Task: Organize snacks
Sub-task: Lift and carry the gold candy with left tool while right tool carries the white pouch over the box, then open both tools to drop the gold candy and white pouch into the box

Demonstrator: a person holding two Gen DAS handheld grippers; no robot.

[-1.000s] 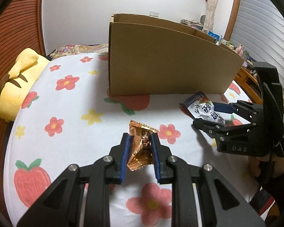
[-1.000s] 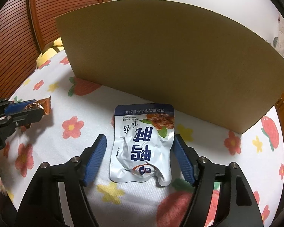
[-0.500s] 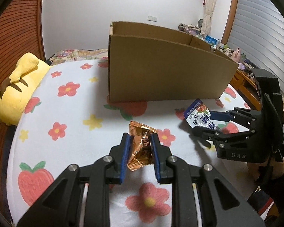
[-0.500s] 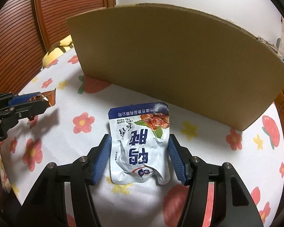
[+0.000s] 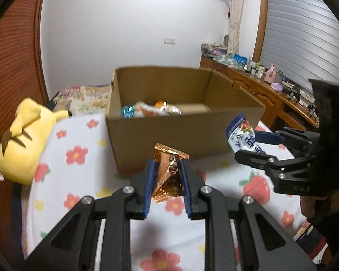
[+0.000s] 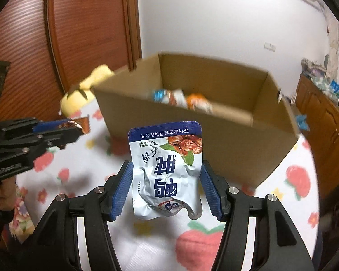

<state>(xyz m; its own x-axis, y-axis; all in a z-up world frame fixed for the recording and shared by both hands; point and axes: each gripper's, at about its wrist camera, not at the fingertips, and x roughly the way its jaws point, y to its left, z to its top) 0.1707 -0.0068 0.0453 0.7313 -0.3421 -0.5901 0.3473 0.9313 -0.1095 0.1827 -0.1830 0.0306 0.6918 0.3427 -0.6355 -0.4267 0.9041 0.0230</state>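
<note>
Two claws loaded | left claw [image 5: 167,176] pinches copper foil packet [image 5: 169,169] | right claw [image 6: 167,187] clamps white pouch [image 6: 169,169], long axis toward cardboard box [image 5: 169,135] | both near box's front wall, above its rim; right nearer.

Ahead of the left gripper [image 5: 167,169], which clamps a wrapper [image 5: 168,174], a box [image 5: 183,133] stands on the bed [image 5: 79,180] with packets [image 5: 151,109] inside, a plush [image 5: 24,140] to its left, and the right gripper [image 6: 167,180] pinching a pouch [image 6: 169,169] to its right.
</note>
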